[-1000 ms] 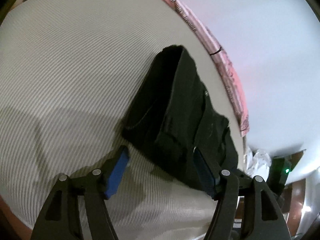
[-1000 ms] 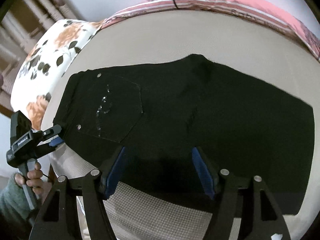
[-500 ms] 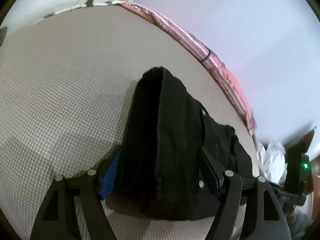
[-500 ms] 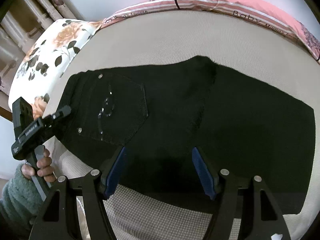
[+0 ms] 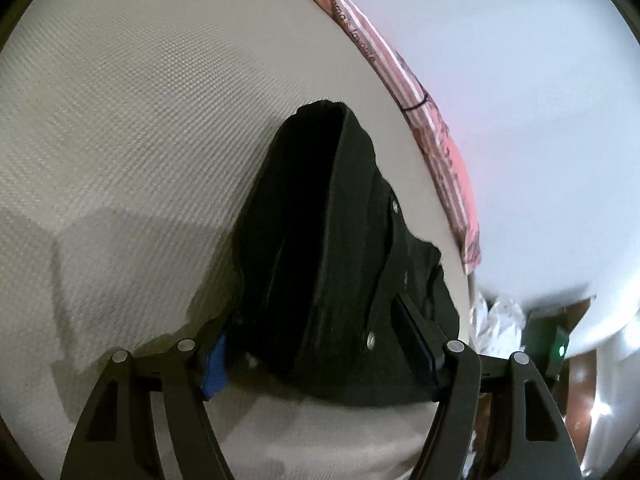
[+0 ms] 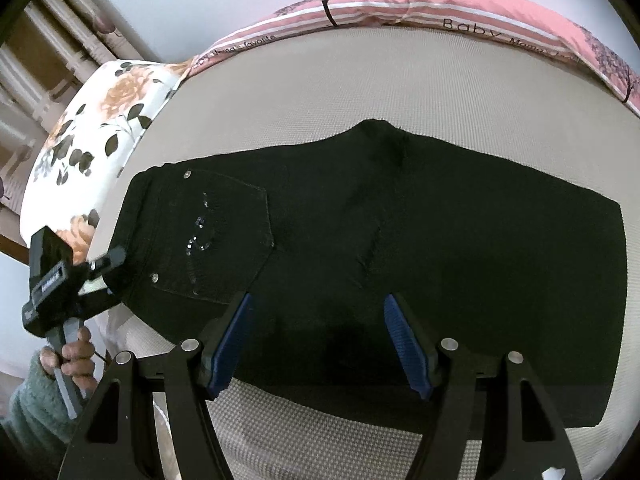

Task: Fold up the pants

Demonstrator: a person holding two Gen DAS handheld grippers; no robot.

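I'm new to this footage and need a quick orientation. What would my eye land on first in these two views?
The black pants dominate, spread flat across the beige mattress, with a sparkly back pocket at the left of the right wrist view. Behind them runs a pink striped blanket; a floral pillow sits at the far left corner. The left gripper has its jaws around the waistband end.

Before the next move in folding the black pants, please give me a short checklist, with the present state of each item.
1. Black pants lie flat on the beige bed cover: ok, few wrinkles.
2. Left gripper straddles the waistband end: ok, cloth sits between its fingers.
3. Left pads press on the cloth: cannot tell.
4. Right gripper jaws open above the near edge: ok, nothing clamped.
5. Pants clear of the floral pillow: ok.
6. Far hem end lies within the cover: ok.
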